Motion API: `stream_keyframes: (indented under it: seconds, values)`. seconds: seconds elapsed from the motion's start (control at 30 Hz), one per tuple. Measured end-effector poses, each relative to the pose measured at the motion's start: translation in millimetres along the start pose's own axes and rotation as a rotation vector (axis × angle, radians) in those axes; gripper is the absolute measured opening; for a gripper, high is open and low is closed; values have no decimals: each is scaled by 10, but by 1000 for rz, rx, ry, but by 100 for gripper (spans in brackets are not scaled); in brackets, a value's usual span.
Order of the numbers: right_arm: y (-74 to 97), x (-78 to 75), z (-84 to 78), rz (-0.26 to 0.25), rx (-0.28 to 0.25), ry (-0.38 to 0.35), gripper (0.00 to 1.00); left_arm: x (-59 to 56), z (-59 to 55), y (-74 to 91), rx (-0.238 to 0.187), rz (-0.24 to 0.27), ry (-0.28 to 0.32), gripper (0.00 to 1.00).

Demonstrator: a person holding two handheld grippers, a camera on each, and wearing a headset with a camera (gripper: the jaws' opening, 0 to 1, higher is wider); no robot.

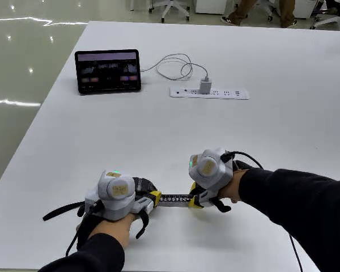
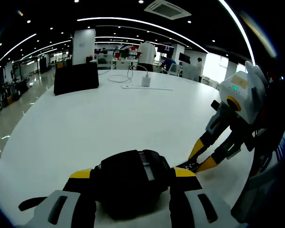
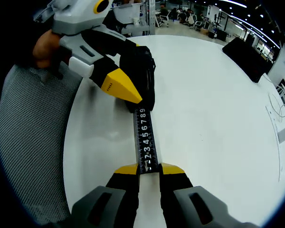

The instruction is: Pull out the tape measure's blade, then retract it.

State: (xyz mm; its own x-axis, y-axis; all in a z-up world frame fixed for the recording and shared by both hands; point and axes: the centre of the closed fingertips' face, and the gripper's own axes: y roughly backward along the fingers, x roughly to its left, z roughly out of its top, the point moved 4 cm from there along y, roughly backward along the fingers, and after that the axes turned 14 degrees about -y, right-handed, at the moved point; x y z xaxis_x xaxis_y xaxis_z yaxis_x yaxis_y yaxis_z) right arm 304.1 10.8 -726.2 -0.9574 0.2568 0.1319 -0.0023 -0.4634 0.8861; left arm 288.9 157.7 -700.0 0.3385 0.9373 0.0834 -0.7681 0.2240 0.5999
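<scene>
- The counter is wide, white and matte, and most of it is bare.
- Toward its far side a dark tablet stands propped with its screen lit.
- To the right of the tablet lies a white power strip with a white charger plugged into it. A pale cable loops loosely between the two.
- A glossy floor that reflects the lights runs beyond the counter's left edge, and office chairs stand past its far end.
- In the left gripper view the room is a big open office with curved light strips in the ceiling and people standing far off.
- The tape measure has a chunky black case and sits on the counter close to the near edge.
- My left claw is clamped on the case, with a yellow-tipped jaw pressed against each side.
- The blade is dark with white numerals, one to nine readable. It is drawn out a short way and runs straight and low over the counter.
- My right claw is narrowed onto the blade's free end, pinching it between the yellow tips.
- The two claws are near each other, joined by the short run of blade.
</scene>
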Motion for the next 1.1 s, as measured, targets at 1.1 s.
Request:
stream_keyframes:
  seconds: [1.1]
  values:
    - [-88, 25, 156, 21, -19, 9, 11, 7, -5, 6, 4, -11, 7, 58]
